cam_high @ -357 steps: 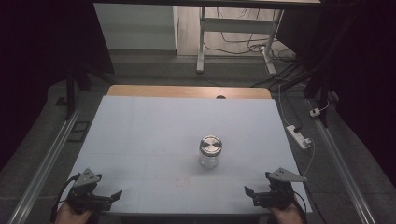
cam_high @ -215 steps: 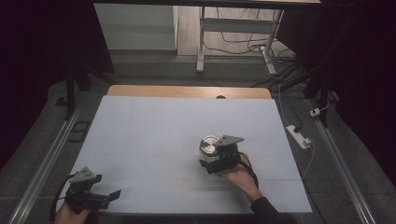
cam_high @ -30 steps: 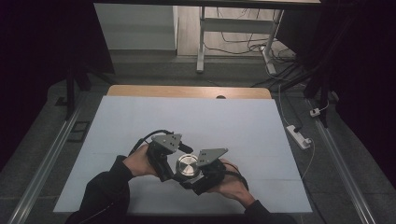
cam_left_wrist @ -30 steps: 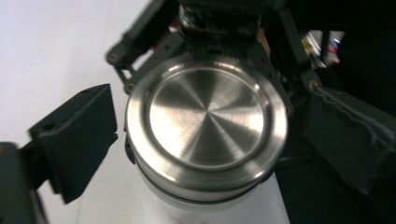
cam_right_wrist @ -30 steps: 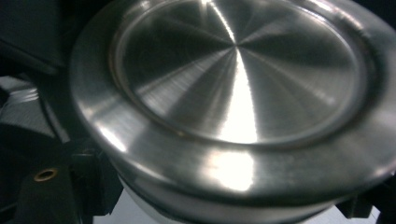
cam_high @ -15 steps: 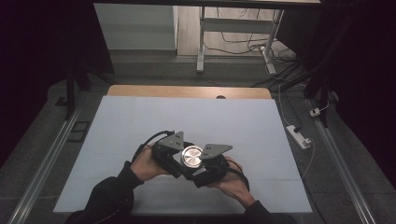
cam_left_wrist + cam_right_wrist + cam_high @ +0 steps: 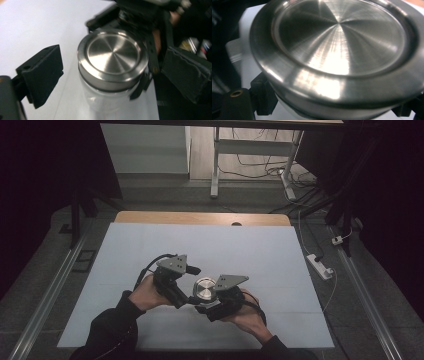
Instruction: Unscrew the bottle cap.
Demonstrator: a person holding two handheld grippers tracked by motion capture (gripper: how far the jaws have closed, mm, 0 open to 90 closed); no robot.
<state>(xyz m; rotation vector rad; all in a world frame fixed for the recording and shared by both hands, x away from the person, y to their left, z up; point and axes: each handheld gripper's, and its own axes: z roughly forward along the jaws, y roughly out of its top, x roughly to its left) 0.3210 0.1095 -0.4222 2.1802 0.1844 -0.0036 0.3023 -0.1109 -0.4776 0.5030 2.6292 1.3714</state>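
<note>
Nearest me, two dark-sleeved forearms come in over the near edge of the pale blue-white table top [image 7: 150, 245], and both hands meet just short of its middle. The right gripper [image 7: 212, 304], black with a grey three-cornered plate on top, is clenched on the clear glass jar [image 7: 105, 97] just below its lid; in the right gripper view its dark jaws sit low on either side under the lid's rim. The jar's round brushed-steel lid [image 7: 204, 288] faces up between the two tools and is on the jar.

The left gripper [image 7: 186, 295] comes at the lid from the other side. Its jaws have just been opening, and in the left gripper view they stand apart with the lid between them, one black pad [image 7: 43, 72] clear of the steel rim, so it grips nothing.

Beyond the hands the table runs bare to a wooden strip [image 7: 200, 218] at its far edge. Off to the right on the floor lies a white power strip [image 7: 320, 266], and farther back a white desk frame [image 7: 250, 155] stands among loose cables.
</note>
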